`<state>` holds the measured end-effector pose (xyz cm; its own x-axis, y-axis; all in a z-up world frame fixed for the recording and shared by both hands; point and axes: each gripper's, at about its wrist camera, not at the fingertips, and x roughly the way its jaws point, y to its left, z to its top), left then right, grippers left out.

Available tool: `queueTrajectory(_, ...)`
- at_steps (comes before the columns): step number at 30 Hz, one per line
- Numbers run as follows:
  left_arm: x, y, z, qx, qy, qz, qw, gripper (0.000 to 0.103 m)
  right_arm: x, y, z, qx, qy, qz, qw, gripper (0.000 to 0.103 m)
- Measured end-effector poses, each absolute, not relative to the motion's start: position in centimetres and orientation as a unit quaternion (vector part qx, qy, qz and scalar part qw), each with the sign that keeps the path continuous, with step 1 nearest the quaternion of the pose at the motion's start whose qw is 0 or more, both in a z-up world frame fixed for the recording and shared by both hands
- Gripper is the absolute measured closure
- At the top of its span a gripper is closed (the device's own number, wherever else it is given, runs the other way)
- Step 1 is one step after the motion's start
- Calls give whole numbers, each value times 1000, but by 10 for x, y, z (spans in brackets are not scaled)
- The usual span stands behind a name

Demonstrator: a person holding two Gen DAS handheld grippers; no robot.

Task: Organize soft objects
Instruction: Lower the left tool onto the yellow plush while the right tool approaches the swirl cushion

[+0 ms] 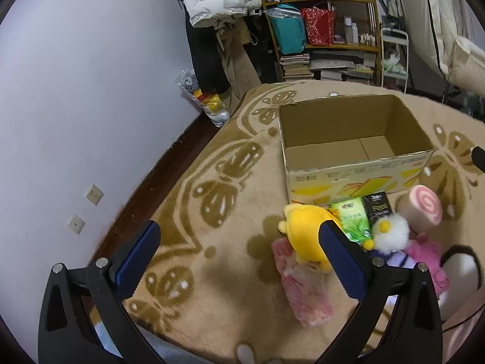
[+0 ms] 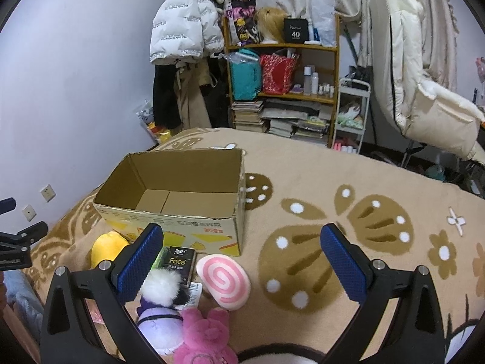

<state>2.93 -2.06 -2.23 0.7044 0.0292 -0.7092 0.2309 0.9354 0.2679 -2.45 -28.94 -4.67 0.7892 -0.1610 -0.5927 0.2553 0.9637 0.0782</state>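
An open, empty cardboard box (image 1: 354, 163) (image 2: 169, 215) stands on the beige patterned blanket. In front of it lie a yellow plush (image 1: 306, 233) (image 2: 107, 247), a pink packet (image 1: 303, 285), a green tissue pack (image 1: 353, 220), a black "Face" tissue pack (image 1: 377, 207) (image 2: 180, 261), a pink swirl roll plush (image 1: 423, 207) (image 2: 224, 282), a white duck plush (image 1: 391, 232) (image 2: 160, 285) and a pink plush (image 1: 427, 257) (image 2: 203, 336). My left gripper (image 1: 241, 256) is open and empty, left of the toys. My right gripper (image 2: 242, 257) is open and empty above the roll plush.
A wooden shelf (image 2: 282, 91) with bags and books, hanging coats (image 2: 185, 24) and a white cart (image 2: 351, 115) stand beyond the bed. A wall (image 1: 75, 91) runs along the left. A black-and-white plush (image 1: 457, 276) lies at the near right.
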Motion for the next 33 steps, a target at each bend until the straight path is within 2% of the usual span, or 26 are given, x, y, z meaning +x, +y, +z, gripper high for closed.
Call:
queueTrajectory(7,58,-28,-30,184,389,-47,901,0,0,-292,-64,91,334,-95,933,0)
queueTrajectory(17,102,-36,-57,149,451,-62,878,0,27,-295,-88,88,375,-117,915,0)
queueTrajectory(33,132,-62,-101,158,495,-76,851,0,50,-299,-126,97,429,-103,892,0)
